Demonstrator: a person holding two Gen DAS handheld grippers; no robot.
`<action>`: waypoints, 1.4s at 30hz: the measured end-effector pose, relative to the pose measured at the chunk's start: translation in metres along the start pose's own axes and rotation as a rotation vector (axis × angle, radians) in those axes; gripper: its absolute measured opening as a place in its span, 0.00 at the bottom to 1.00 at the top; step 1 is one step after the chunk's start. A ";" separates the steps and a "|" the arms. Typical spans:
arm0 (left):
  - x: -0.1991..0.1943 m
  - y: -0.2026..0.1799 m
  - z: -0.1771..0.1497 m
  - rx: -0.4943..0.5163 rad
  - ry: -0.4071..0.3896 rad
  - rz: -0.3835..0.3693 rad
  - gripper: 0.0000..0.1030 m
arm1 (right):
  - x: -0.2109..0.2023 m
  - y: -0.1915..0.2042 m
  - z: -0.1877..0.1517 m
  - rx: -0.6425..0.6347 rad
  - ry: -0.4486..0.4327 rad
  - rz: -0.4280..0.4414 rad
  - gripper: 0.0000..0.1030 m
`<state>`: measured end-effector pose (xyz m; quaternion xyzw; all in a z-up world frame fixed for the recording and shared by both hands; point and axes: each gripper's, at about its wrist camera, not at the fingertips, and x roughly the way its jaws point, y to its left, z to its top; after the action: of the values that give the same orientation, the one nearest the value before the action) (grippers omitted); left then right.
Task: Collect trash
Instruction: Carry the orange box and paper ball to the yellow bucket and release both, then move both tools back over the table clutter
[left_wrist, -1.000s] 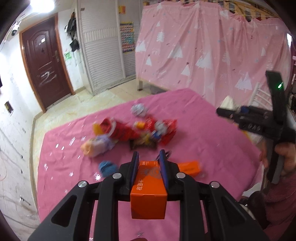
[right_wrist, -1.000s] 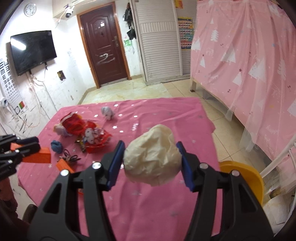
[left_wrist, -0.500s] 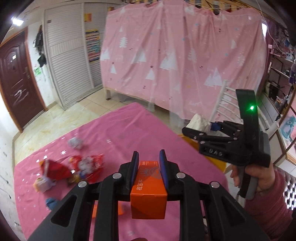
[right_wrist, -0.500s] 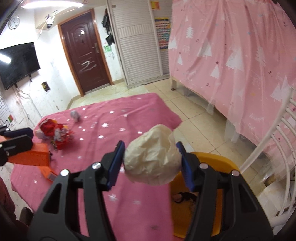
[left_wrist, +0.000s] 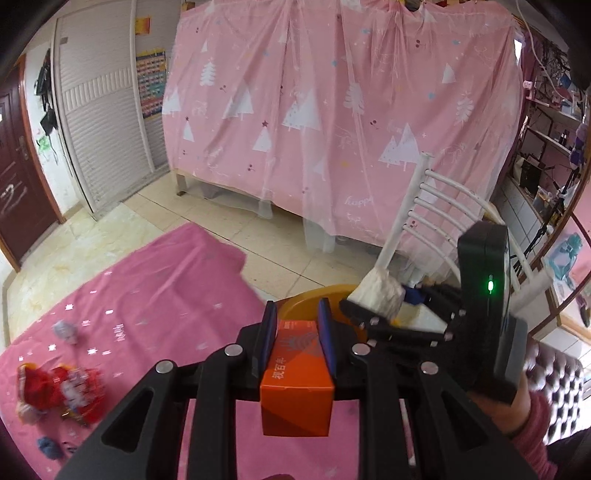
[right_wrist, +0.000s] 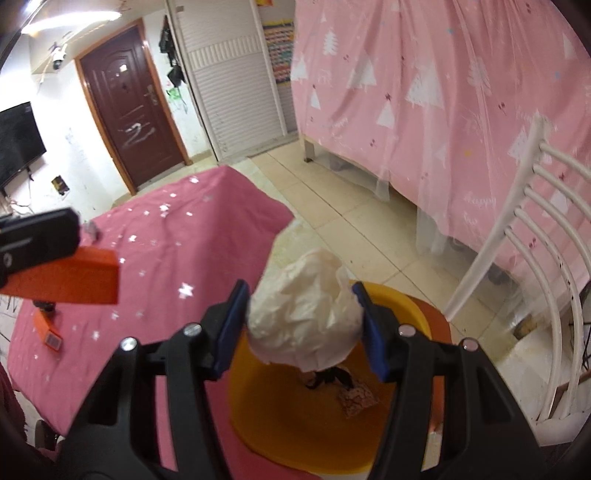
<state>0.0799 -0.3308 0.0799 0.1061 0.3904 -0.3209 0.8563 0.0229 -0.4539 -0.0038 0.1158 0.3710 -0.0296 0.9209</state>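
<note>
Colours only:
- box (left_wrist: 295, 384): orange, white print on top face
- paper wad (right_wrist: 303, 325): off-white, crumpled
- bin (right_wrist: 306, 424): yellow-orange
- left tongs (left_wrist: 295, 325) and right tongs (right_wrist: 301, 325): black frames, blue pads, silver rivets
- cloth (left_wrist: 147, 306) on tabletop: magenta-pink, small white stars
- curtain (left_wrist: 332, 110): pale pink, white tree pattern
- chair (right_wrist: 524, 236): white
- door (right_wrist: 129, 122): dark brown
- wrapper pile (left_wrist: 59, 391): mostly red
- right tongs' body light (left_wrist: 490, 285): green

Our left wrist cam looks along its fingers, up close, over the pink cloth (left_wrist: 155, 314) toward the pink curtain (left_wrist: 332, 110). Our right one tilts down over the yellow bin (right_wrist: 295, 424). Both share the cloth, curtain and white chair (right_wrist: 517, 240).
</note>
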 end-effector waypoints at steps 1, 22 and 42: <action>0.009 -0.004 0.003 -0.010 0.009 -0.009 0.16 | 0.002 -0.004 -0.001 0.007 0.006 -0.005 0.53; 0.038 -0.022 0.013 -0.056 0.049 -0.002 0.49 | 0.014 -0.033 -0.007 0.056 0.050 -0.034 0.69; -0.048 0.050 -0.018 -0.121 -0.052 0.077 0.71 | -0.006 0.017 -0.002 -0.011 0.001 0.036 0.69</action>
<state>0.0773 -0.2620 0.1003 0.0606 0.3826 -0.2661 0.8827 0.0198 -0.4376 0.0022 0.1173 0.3693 -0.0110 0.9218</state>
